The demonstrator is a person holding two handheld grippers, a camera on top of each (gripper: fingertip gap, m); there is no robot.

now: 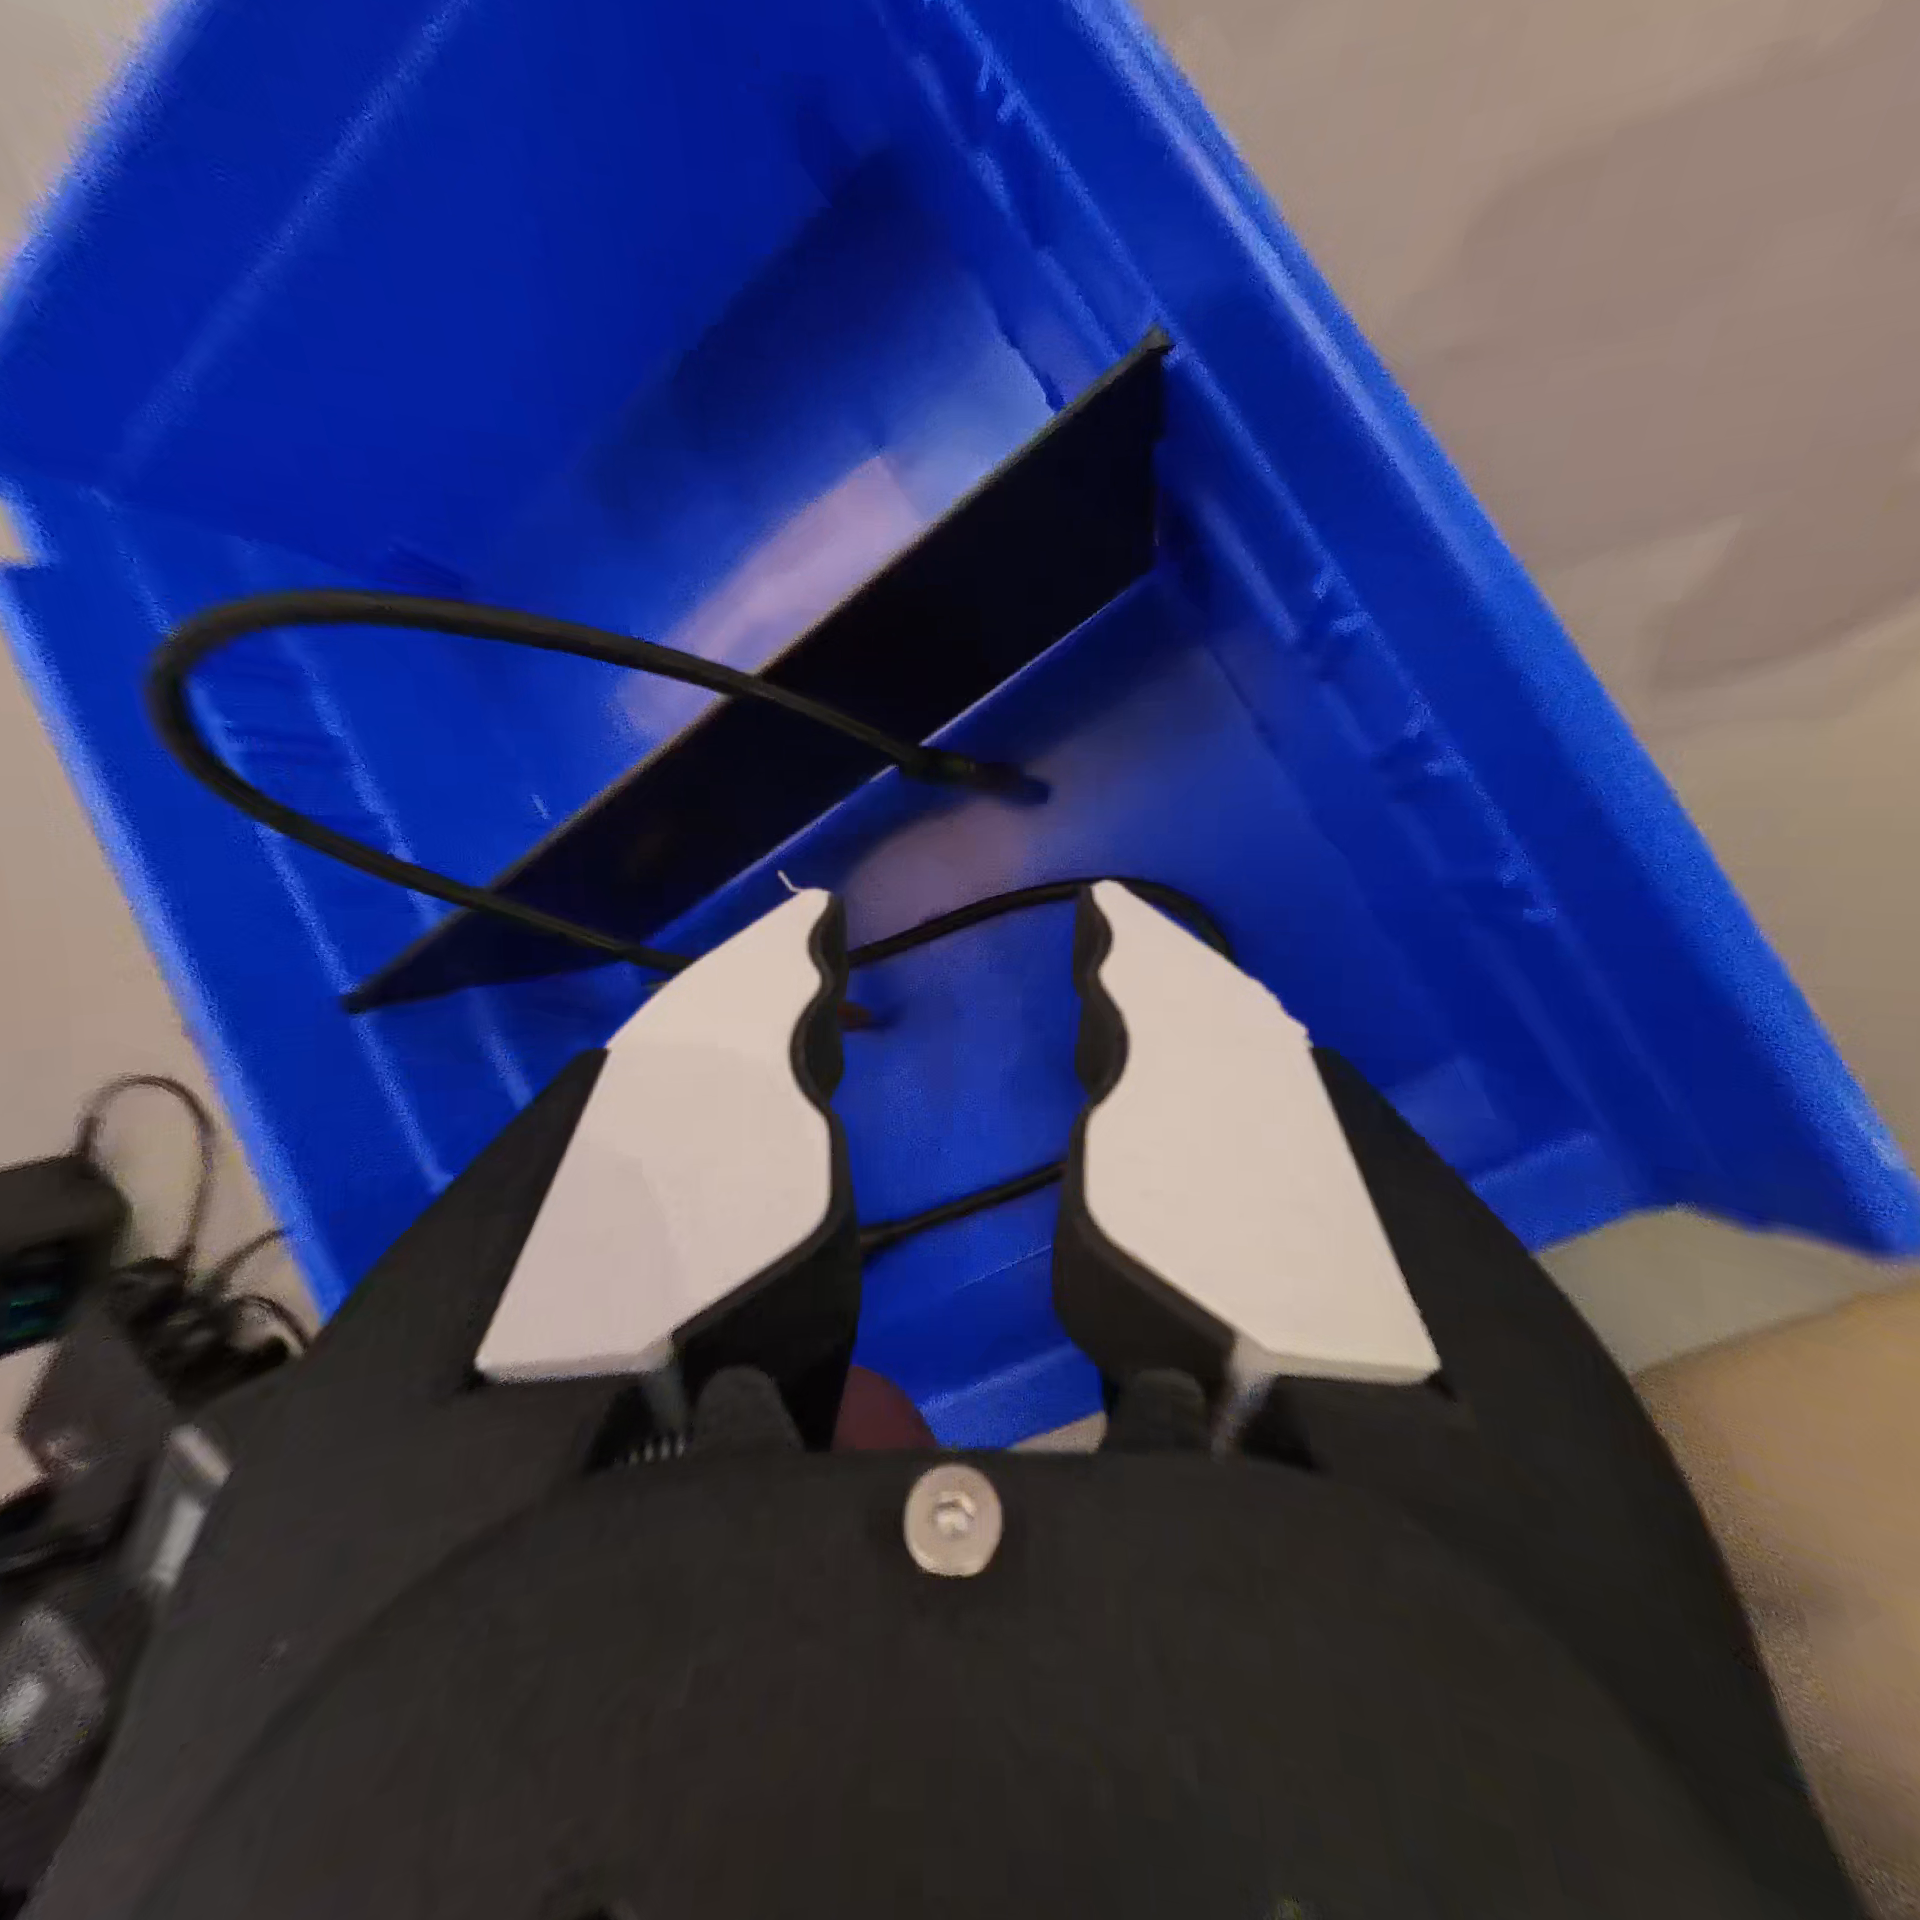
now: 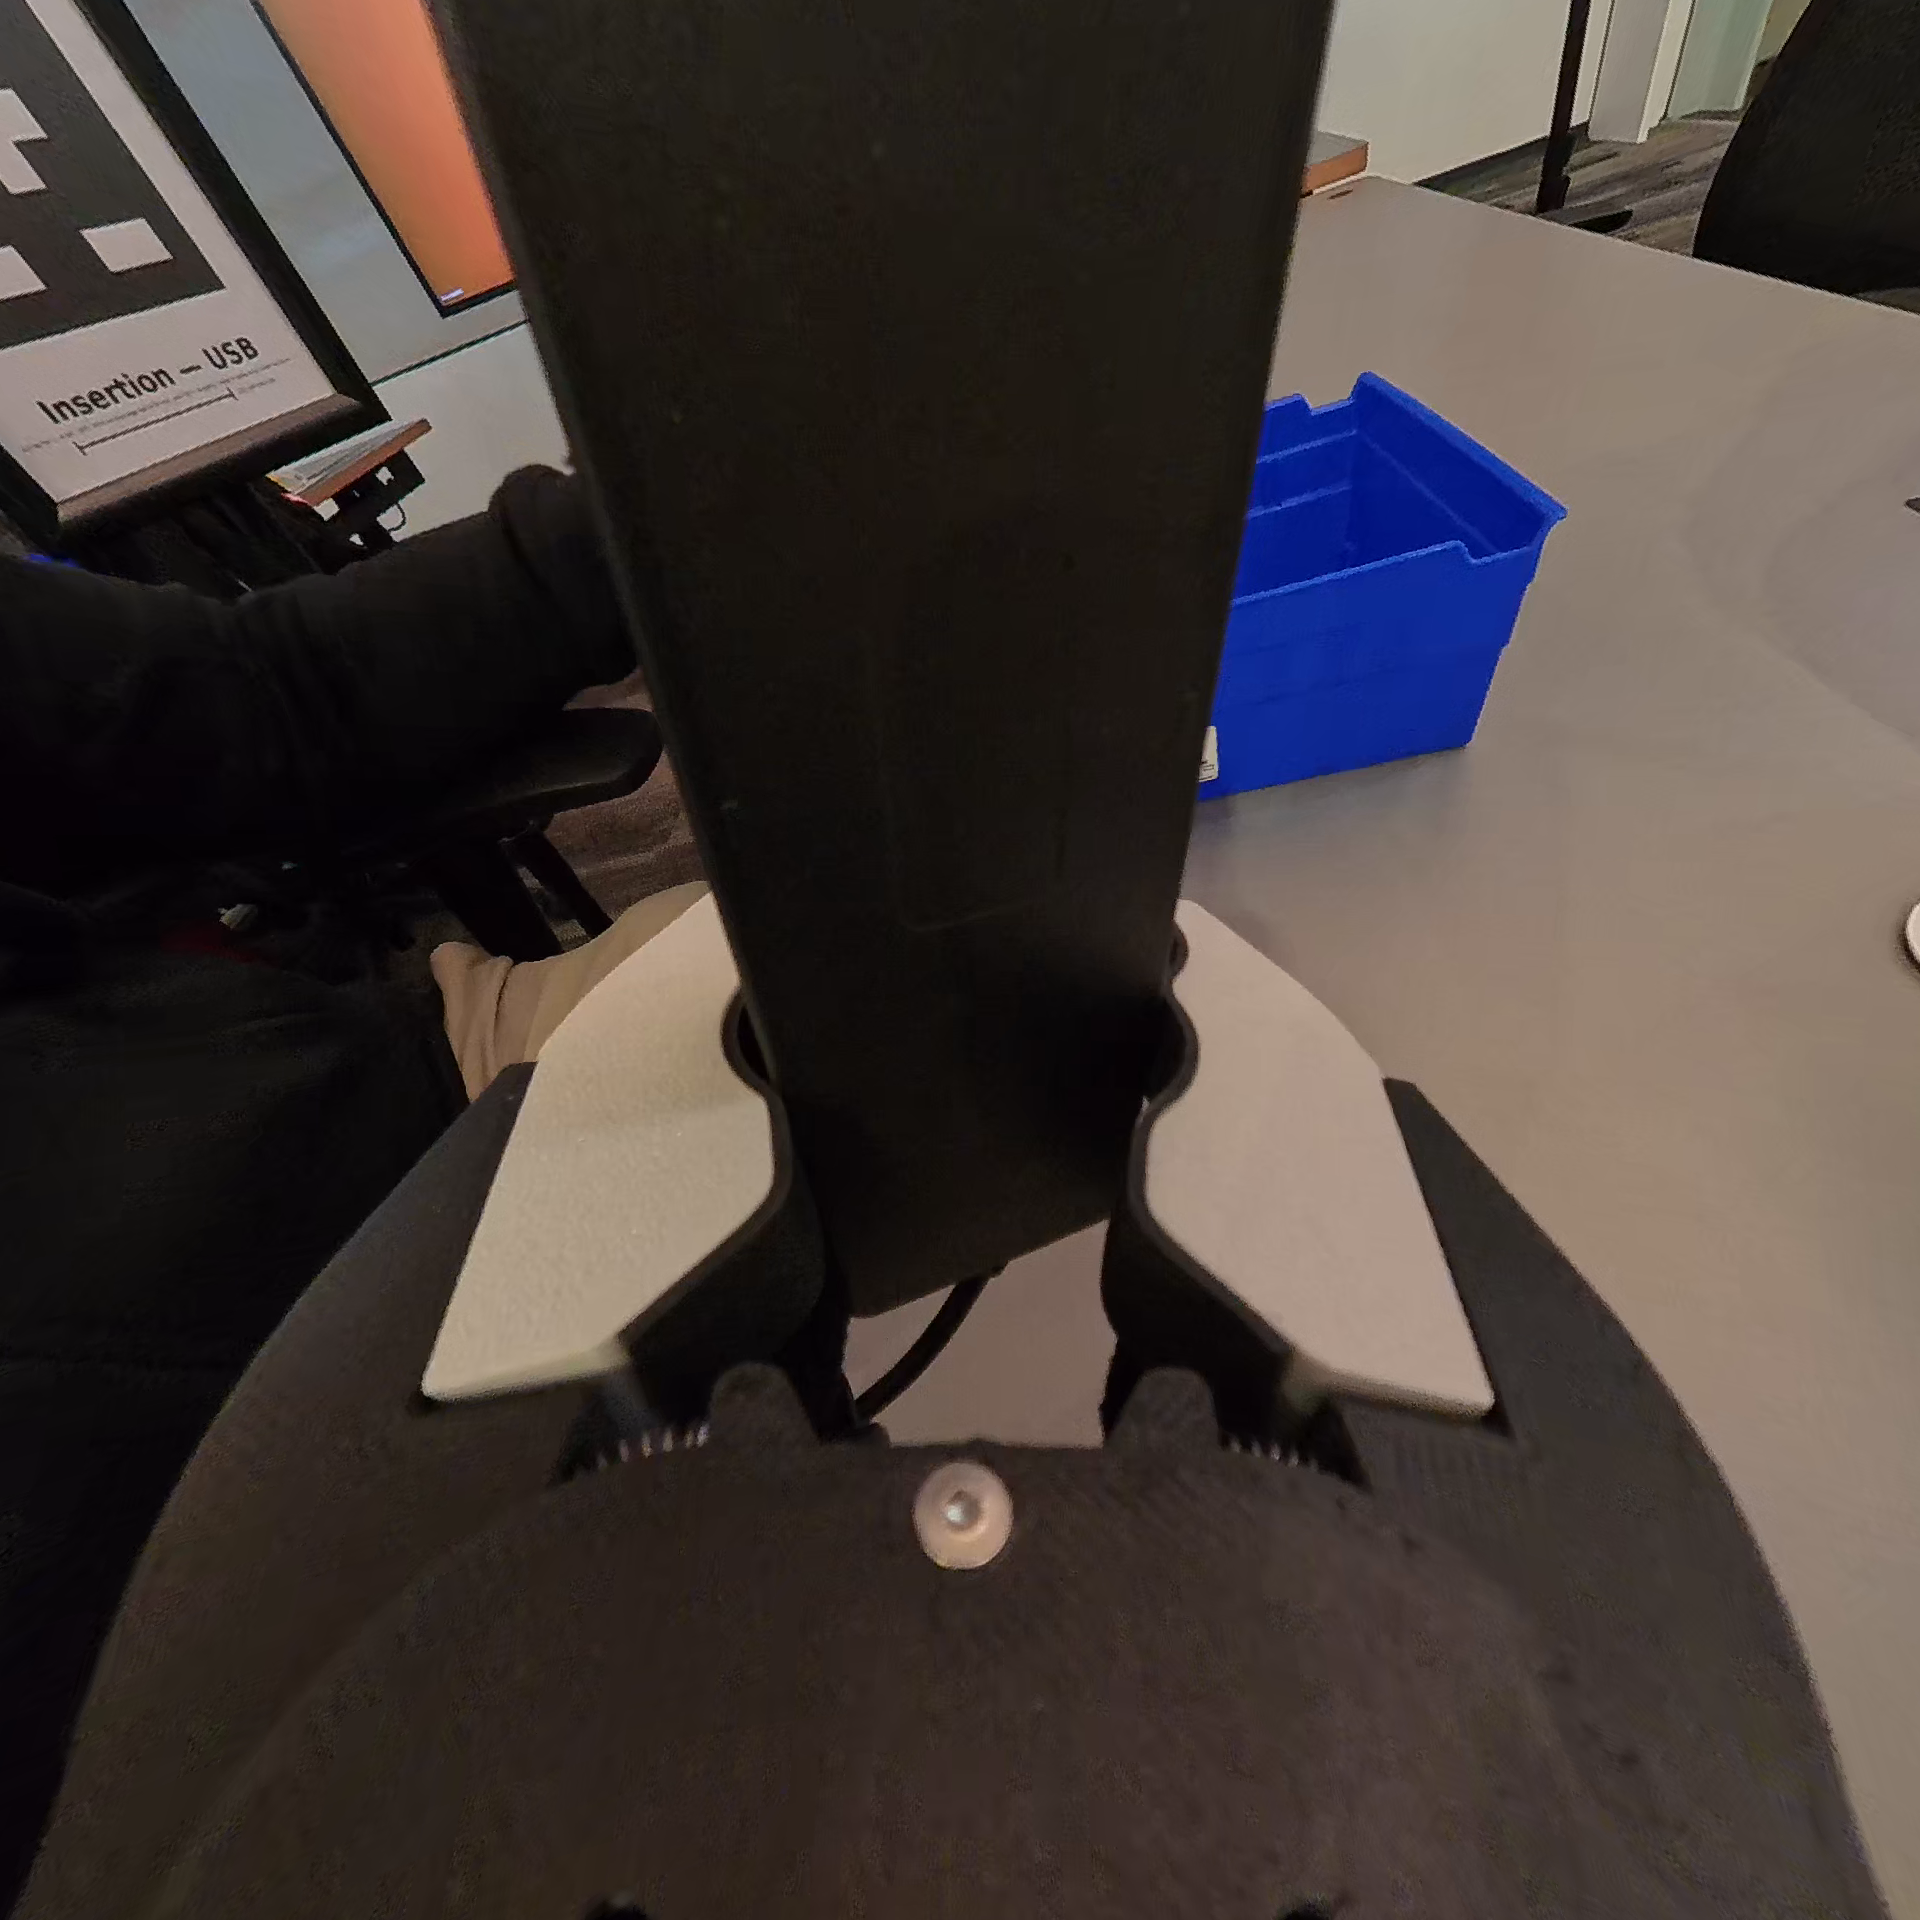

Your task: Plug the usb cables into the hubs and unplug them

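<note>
In the left wrist view, my left gripper [image 1: 961,920] is open, its tips just inside the near end of a blue bin [image 1: 1403,727]. A thin black USB cable [image 1: 312,613] loops through the bin, over a black divider [image 1: 883,665]. Its plug end [image 1: 977,774] lies past the divider, and parts of the cable run across the gap between my fingers without being held. In the right wrist view, my right gripper [image 2: 956,920] is shut on a long flat black hub [image 2: 894,520] that stands upright and fills the middle of the view. A black cable [image 2: 935,1340] hangs from the hub's lower end.
The blue bin [image 2: 1371,613] stands on a grey table [image 2: 1610,987], right of the hub. A heap of black cables and devices [image 1: 94,1382] lies left of the bin. A person's black sleeve [image 2: 312,665], a framed sign [image 2: 135,260] and an orange screen [image 2: 405,135] are at left. The tips of one gripper are about 30 cm away from the tips of the other.
</note>
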